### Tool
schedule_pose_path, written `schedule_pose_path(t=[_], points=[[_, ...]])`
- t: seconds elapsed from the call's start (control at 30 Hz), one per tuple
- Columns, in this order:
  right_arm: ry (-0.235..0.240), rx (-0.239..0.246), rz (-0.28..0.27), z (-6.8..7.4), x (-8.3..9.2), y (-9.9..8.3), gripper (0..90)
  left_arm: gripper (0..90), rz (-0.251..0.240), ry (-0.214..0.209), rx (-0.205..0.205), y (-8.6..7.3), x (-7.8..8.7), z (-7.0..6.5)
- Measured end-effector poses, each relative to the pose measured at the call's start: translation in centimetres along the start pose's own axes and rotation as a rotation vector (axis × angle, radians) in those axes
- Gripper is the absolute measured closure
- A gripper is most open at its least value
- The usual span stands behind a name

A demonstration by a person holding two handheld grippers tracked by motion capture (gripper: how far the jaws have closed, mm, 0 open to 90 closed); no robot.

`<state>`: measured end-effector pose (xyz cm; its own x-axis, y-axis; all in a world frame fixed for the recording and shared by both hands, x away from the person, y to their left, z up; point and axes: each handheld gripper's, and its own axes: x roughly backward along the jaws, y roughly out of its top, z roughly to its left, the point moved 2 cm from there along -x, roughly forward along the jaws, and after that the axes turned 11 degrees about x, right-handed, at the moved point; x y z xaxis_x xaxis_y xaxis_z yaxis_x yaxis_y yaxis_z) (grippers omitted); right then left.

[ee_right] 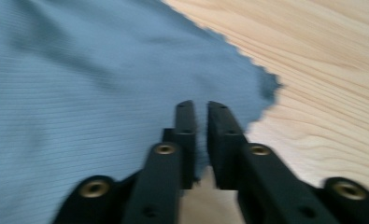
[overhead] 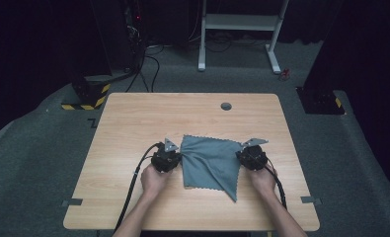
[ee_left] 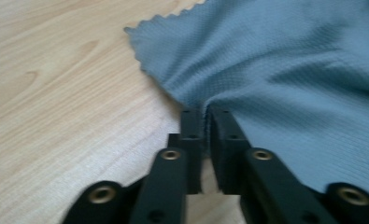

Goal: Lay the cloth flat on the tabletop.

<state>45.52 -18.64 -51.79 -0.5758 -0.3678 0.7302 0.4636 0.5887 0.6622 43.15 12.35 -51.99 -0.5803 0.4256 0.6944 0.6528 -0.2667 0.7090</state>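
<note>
1. Two grippers flank my grey microfibre cloth [overhead: 210, 160], which lies near the middle of the wooden table [overhead: 133, 118], one corner folded over.
2. I judge the cloth light, limp and prone to slipping; its scalloped edges look like the best hold.
3. My left gripper [ee_left: 204, 112] is pinched on the cloth's left edge, puckering it.
4. My right gripper [ee_right: 200, 106] has its jaws nearly together over the right edge; I can't tell whether they pinch it.
5. Both hands rest low, grippers pointing inward.

The left gripper [ee_left: 205, 114] pinches the puckered edge of a grey-blue cloth [ee_left: 285, 60] between nearly closed fingers [ee_left: 191, 128], above the wooden table [ee_left: 56, 102].
</note>
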Motion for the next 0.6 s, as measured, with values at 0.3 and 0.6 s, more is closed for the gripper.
schedule_pose_path(t=[0.3, 0.6], points=[[0.097, 0.102, 0.001, 3.5, 0.2, -0.7, 70.1, 70.4, 0.015, -0.029, 0.015, -0.6, -0.4, -0.9], [0.079, 0.145, -0.009, 3.8, 0.2, -0.8, 88.6, 60.8, 0.008, -0.076, -0.021, -0.4, 0.2, -2.6]])
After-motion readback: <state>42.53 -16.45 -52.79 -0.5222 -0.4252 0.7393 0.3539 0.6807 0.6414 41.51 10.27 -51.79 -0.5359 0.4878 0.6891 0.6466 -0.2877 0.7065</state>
